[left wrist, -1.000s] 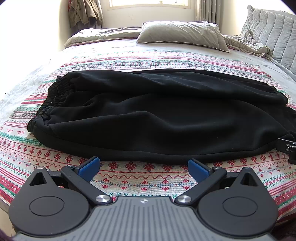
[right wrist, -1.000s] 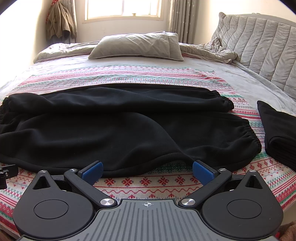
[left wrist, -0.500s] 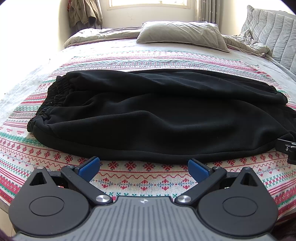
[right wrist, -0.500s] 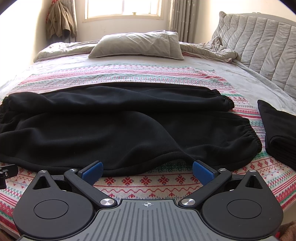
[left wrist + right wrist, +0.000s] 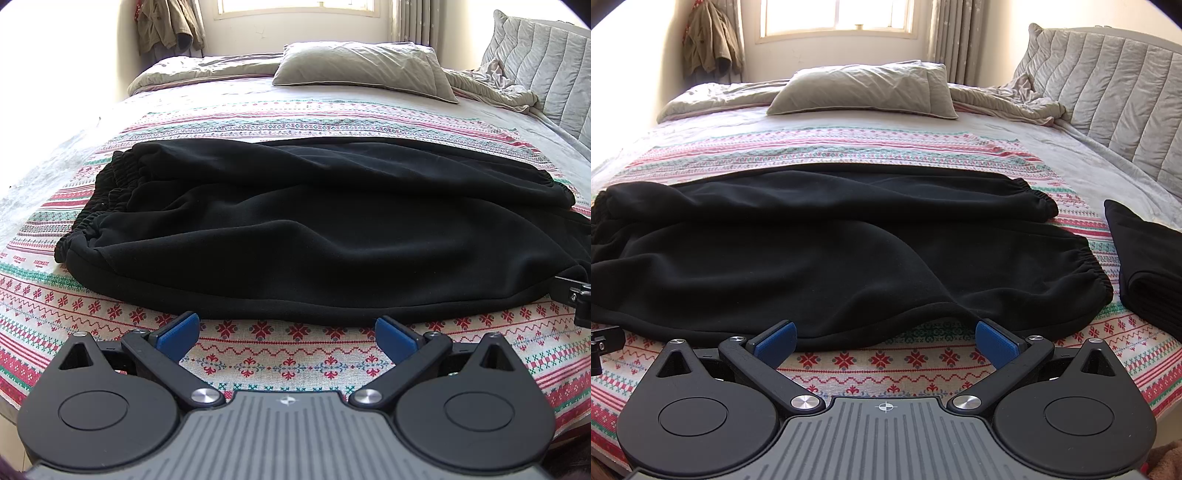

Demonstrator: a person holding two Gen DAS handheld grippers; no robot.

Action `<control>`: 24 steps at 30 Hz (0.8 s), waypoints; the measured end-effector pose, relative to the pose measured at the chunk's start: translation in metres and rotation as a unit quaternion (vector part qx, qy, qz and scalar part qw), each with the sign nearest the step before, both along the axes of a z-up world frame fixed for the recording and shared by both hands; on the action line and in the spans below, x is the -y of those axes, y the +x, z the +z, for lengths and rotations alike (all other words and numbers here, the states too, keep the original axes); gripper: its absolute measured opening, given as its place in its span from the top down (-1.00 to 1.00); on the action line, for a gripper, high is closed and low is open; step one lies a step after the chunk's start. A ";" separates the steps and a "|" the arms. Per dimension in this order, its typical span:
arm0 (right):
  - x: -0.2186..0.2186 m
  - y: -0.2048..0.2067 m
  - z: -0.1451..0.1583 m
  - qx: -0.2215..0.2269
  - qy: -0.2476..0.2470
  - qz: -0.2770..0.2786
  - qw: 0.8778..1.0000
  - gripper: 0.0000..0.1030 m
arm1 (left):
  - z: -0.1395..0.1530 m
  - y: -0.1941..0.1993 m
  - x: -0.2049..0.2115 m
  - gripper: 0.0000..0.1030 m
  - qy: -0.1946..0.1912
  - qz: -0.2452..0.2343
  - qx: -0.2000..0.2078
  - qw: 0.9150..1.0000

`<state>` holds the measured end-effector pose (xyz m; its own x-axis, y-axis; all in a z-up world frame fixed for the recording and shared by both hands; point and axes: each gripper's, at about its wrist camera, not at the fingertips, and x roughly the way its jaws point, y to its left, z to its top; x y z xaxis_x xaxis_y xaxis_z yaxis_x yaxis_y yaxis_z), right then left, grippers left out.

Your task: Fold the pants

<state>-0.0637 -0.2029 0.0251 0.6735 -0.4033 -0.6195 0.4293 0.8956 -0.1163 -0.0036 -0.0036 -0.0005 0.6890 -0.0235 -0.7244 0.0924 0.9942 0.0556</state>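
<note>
Left wrist view: left gripper (image 5: pixel 287 334) fingers spread, empty, unmoved over the last second. Right gripper (image 5: pixel 885 336) likewise spread, idle. Black sweatpants (image 5: pixel 314 229) lie flat across patterned blanket (image 5: pixel 258 354), near hem just beyond fingertips; folding apparently not begun.

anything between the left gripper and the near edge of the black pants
Nothing: in the left wrist view only a bare strip of the patterned blanket separates the open left gripper from the near hem of the black pants.
</note>
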 end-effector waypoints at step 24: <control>0.023 -0.008 0.005 0.011 -0.035 -0.003 0.999 -1.00 | 0.002 0.002 -0.018 -1.00 0.006 -0.004 0.047 0.999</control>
<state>-0.0719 -0.2260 0.0303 0.6834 -0.4490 -0.5757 0.4380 0.8830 -0.1687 -0.0015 0.0145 0.0017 0.7544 -0.0210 -0.6560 0.0936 0.9927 0.0758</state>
